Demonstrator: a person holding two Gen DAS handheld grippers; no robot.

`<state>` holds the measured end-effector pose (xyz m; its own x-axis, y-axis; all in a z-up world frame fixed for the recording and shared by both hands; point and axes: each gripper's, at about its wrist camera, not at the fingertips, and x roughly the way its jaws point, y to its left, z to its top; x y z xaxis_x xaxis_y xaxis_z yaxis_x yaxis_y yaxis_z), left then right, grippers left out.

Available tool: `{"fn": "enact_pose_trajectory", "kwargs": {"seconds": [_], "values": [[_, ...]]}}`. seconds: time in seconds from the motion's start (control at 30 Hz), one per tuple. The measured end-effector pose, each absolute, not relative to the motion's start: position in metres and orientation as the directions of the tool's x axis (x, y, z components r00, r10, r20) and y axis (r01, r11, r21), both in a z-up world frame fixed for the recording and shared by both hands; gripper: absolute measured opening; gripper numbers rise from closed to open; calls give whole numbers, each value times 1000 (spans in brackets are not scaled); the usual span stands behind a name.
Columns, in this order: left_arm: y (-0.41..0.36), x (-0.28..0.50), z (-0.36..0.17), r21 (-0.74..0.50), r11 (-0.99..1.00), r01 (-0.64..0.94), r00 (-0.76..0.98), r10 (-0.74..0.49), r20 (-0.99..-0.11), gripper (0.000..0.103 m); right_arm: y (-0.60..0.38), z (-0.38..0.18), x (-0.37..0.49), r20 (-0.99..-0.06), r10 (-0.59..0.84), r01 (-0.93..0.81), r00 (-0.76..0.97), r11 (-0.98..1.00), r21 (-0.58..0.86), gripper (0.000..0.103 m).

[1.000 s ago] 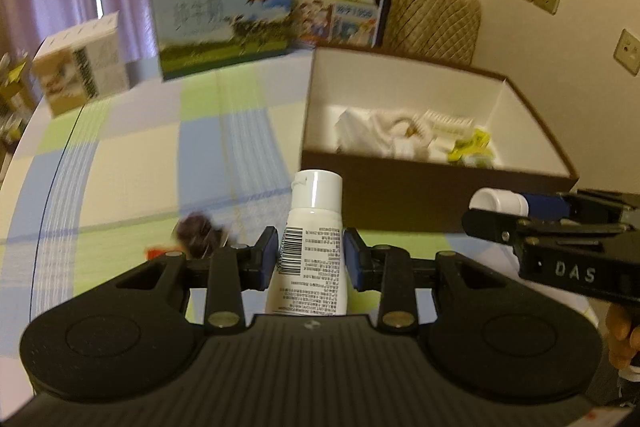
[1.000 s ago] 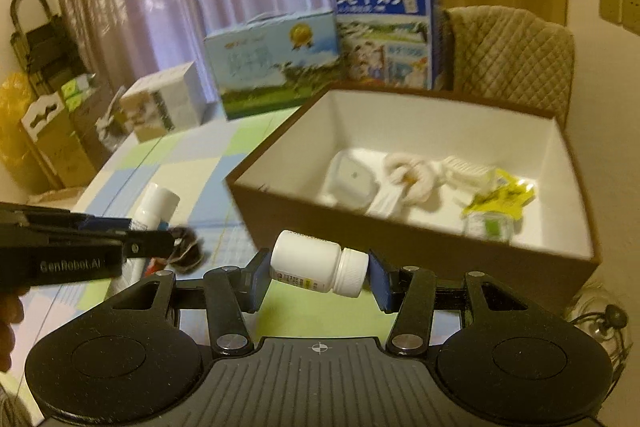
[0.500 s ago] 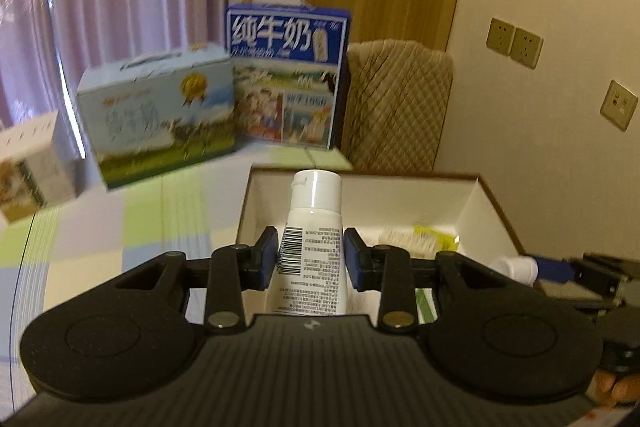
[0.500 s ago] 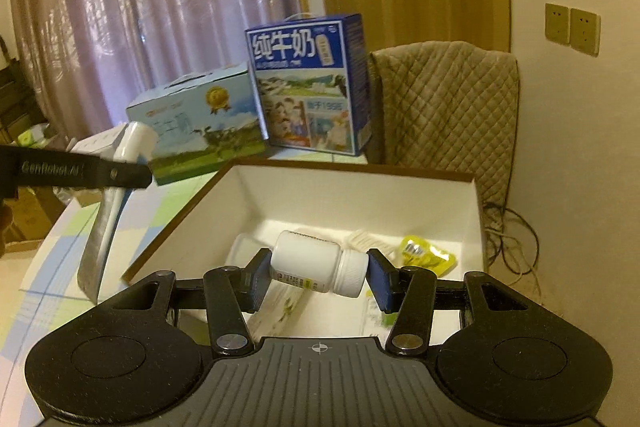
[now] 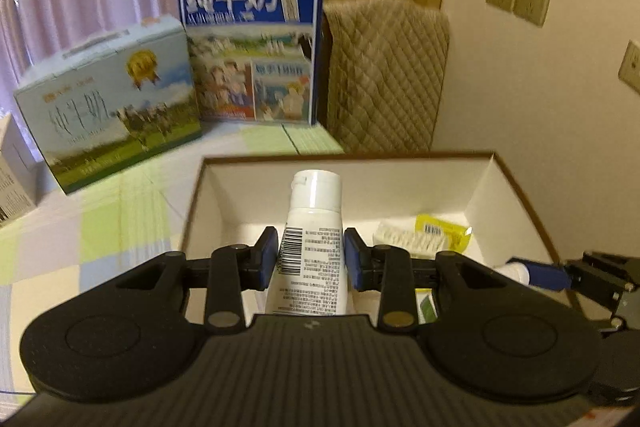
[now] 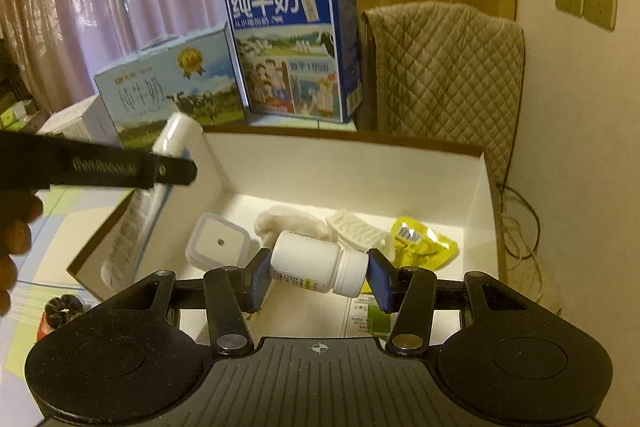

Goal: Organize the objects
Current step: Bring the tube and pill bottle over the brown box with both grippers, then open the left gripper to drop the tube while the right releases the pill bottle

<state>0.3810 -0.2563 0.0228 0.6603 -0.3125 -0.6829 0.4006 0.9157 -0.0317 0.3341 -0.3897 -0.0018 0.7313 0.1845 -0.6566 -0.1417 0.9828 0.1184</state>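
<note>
The left claw (image 5: 311,259) is closed on a white tube (image 5: 310,251), its blue pads pressed against both sides of the printed label, the cap pointing away from the camera. In the right wrist view the same tube (image 6: 150,195) hangs tilted over the near-left edge of the box (image 6: 344,167), cap uppermost, with a hand (image 6: 16,231) showing at the left edge.

The right claw (image 6: 318,273) is closed on a small white bottle (image 6: 316,267), gripped end to end: one pad at its base, the other against the ribbed cap. The bottle lies sideways and is held above the inside of the box.

The box is brown outside and white inside, and sits open on the checked surface (image 5: 100,211). On its floor lie a clear lidded container (image 6: 218,245), a pale fluffy item (image 6: 288,223) that may be a cloth, a white ridged piece (image 6: 354,229) and a yellow packet (image 6: 420,245). A printed sheet (image 6: 366,319) lies near the front wall.

Behind the box stand a blue milk carton (image 6: 292,47) and a light blue carton (image 6: 172,87), side by side, with a quilted chair back (image 6: 444,67) to their right. A small dark object (image 6: 64,307) rests on the surface left of the box.
</note>
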Motion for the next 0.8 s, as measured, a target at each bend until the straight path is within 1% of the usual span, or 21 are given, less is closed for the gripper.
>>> {"fn": "enact_pose_trajectory", "kwargs": {"seconds": [0.23, 0.5, 0.63, 0.8], "values": [[-261, 390, -14, -12, 916, 401, 603, -274, -749, 31, -393, -16, 338, -686, 170, -131, 708, 985, 109, 48], [-262, 394, -28, -11, 905, 425, 559, -273, -783, 30, -394, -20, 338, -692, 172, -133, 701, 985, 110, 48], [-257, 394, -24, -15, 908, 419, 563, -272, -780, 31, -393, -19, 338, -693, 173, -131, 700, 985, 114, 48], [-250, 395, -14, -9, 910, 414, 582, -273, -766, 35, -389, -16, 339, -691, 191, -147, 697, 981, 123, 48]]}}
